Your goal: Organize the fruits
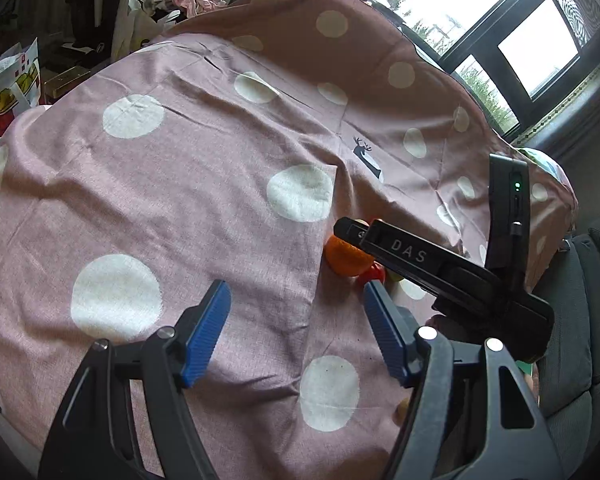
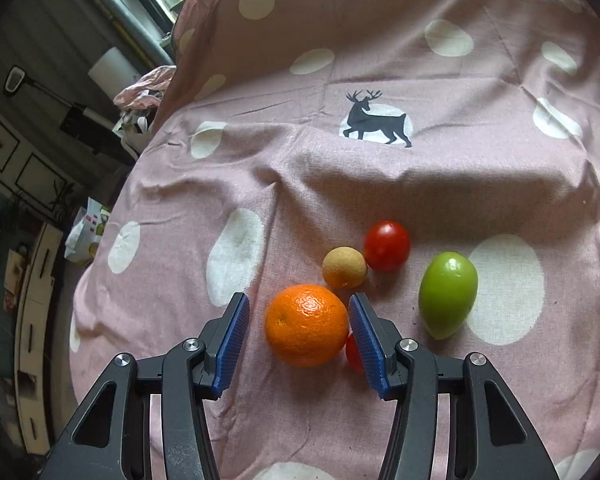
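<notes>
Between gripper pads: dimpled orange

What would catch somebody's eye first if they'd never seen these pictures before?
Probably the bright round orange lying on the pink cloth with white dots, framed between the blue-padded fingers of the right gripper, which do not yet press on it. Close behind it cluster a small tan ball-shaped fruit, a glossy red tomato and, off to the right, a shiny green oval fruit. A black deer print marks the cloth further back.
</notes>
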A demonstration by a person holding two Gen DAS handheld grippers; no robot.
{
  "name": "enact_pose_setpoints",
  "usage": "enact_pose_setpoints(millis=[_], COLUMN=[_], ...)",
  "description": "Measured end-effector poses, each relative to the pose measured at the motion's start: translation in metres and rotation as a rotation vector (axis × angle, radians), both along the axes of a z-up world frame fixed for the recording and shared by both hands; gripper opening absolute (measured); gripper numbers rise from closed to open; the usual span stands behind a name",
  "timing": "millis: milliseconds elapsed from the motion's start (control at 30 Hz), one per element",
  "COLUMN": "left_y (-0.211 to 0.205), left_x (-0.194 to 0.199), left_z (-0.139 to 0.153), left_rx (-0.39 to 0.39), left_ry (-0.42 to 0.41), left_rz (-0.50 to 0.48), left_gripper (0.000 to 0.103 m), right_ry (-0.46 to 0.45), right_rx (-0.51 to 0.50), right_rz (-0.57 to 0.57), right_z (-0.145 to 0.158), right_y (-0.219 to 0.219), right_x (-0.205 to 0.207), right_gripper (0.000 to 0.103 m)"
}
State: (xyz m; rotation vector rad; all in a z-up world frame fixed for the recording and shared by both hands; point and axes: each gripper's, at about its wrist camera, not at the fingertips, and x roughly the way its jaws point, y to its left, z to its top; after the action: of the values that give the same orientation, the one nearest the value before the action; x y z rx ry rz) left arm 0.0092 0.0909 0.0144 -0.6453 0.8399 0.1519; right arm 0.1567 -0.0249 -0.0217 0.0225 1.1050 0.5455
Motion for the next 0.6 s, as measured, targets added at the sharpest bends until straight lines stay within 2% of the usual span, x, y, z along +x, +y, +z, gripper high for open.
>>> enact_pose_setpoints(millis=[100,300,433,600], left_y=[-0.007,-0.014,-0.026,-0.050], left_x=[0.002,0.003,0.005,0.011], left_z=[-0.001,0.000,0.001,-0.001], left_rx=[0.035,0.079,0.111,0.153], left_ry=[0.013,0.015,0.017,0.024], left_rz=[-0.015,-0.026,-0.059,-0.122], left_gripper=[0.068,0.068,0.068,0.068], right_ry=[0.015,-0.002,0.015,0.048], right_rx=[-0.036,0.027,0.118,0.093], right_rz=[0.005,-0.004,0.004,-0.011], right_z=[-0.011,-0.005,0.016,0.020], right_y=[0.005,-0.011,-0.044,-0.092], right_x=[0.001,-0.006,-0.017,-0.040], right_gripper=[0.050,0.048,0.048,0.048])
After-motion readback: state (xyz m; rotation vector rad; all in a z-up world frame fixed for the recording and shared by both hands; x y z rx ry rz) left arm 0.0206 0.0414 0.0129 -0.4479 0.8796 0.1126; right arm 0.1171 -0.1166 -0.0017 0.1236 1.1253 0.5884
